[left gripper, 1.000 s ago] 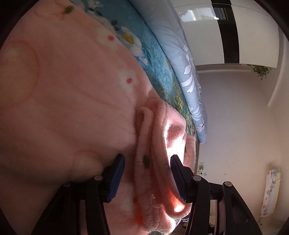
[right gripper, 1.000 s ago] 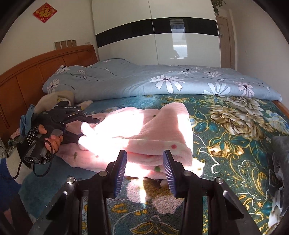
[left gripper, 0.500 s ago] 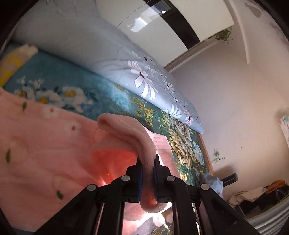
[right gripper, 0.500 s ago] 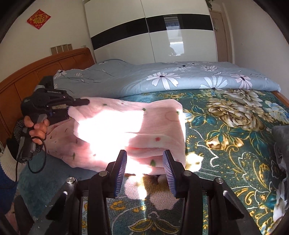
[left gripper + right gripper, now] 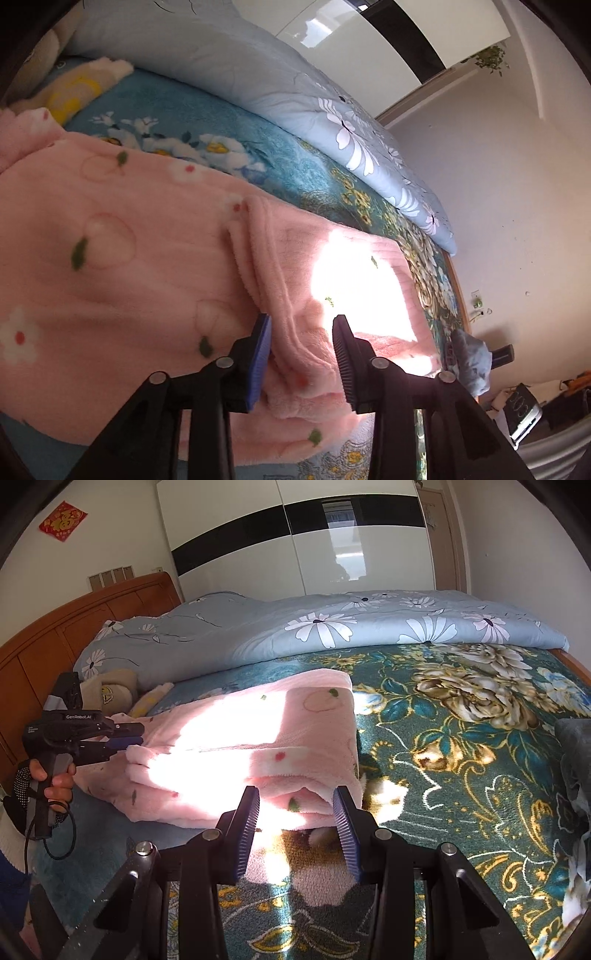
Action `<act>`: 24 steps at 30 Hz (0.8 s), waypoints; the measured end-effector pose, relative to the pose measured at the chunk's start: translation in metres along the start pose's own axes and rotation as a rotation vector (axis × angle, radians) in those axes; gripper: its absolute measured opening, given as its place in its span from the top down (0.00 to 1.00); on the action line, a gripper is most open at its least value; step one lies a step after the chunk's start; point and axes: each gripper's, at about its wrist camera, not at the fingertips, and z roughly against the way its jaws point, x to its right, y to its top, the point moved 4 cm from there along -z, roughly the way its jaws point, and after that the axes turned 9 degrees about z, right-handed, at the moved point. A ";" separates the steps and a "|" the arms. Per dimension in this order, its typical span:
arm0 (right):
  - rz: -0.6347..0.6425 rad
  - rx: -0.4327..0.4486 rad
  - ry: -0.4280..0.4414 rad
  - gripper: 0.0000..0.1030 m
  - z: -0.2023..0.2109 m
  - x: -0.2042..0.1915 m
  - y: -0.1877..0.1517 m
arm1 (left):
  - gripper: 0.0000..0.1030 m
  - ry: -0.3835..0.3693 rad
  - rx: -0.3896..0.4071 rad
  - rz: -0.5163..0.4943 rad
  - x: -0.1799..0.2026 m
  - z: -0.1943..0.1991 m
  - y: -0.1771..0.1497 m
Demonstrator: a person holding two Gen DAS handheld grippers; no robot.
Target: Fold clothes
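Observation:
A pink fleece garment (image 5: 258,731) with small flower and fruit prints lies folded in layers on the bed. In the left wrist view a thick folded ridge of the garment (image 5: 147,258) runs between the fingers of my left gripper (image 5: 301,332). Its jaws are opening, and the blue pads stand apart from the fleece on both sides. From the right wrist view, the left gripper (image 5: 125,736) sits at the garment's left edge, held in a person's hand (image 5: 55,775). My right gripper (image 5: 295,794) is open just in front of the garment's near edge, holding nothing.
A teal floral bed cover (image 5: 461,738) spreads to the right. A light blue flowered quilt (image 5: 332,627) lies bunched along the far side. A wooden headboard (image 5: 74,620) and a beige cushion (image 5: 110,690) are at the left. Grey cloth (image 5: 572,757) lies at the right edge.
The left gripper closed on the pink fold, lifted it, and has now parted its jaws with the fold lying on the garment. The right gripper has kept still.

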 end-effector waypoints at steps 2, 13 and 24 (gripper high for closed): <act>-0.004 -0.001 0.002 0.59 0.000 -0.002 0.000 | 0.58 0.042 -0.028 -0.002 0.004 -0.019 -0.002; 0.045 0.028 0.112 0.47 -0.016 -0.038 0.056 | 0.48 0.064 0.226 -0.019 -0.024 0.069 -0.009; -0.028 -0.130 0.198 0.46 -0.089 -0.092 0.046 | 0.41 0.352 0.525 0.288 -0.187 0.170 0.009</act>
